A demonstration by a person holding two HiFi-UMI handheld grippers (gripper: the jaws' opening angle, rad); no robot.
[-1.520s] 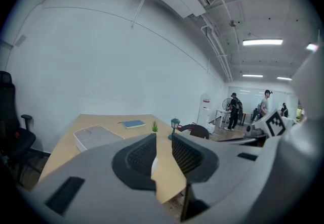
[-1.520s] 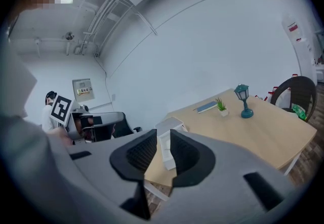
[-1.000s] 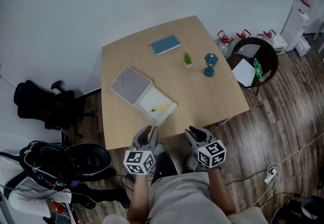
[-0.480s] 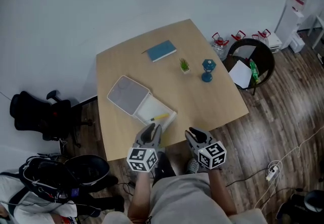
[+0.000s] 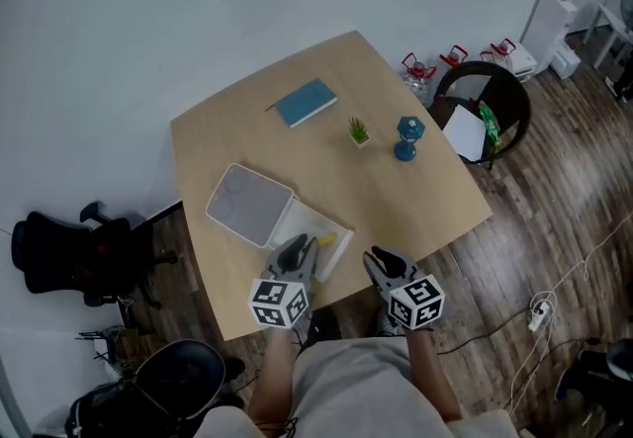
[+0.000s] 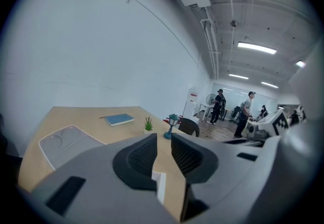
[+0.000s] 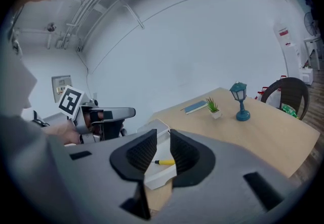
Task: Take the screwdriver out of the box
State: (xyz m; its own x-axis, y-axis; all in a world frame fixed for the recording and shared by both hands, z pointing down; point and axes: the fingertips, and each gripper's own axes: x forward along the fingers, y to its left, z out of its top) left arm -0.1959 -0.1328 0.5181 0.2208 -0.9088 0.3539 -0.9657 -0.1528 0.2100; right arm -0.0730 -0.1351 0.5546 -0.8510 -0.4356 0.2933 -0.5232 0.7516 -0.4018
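A white box lies open on the wooden table (image 5: pixel 415 199), its lid (image 5: pixel 247 204) flat to the left and its tray (image 5: pixel 309 223) near the front edge. A yellow screwdriver (image 5: pixel 327 240) lies in the tray, also seen in the right gripper view (image 7: pixel 164 162). My left gripper (image 5: pixel 294 254) hangs over the tray's near edge; its jaws are closing a little with nothing between them (image 6: pixel 163 139). My right gripper (image 5: pixel 386 264) is at the table's front edge, right of the box, open and empty (image 7: pixel 163 137).
Farther back on the table are a blue book (image 5: pixel 305 102), a small potted plant (image 5: pixel 358 132) and a teal lamp figure (image 5: pixel 406 137). A black chair (image 5: pixel 485 110) with papers stands right of the table. People stand far off in the left gripper view.
Both grippers have moved forward from in front of the table; the left one now reaches over the box's tray, the right one over the table's front edge.
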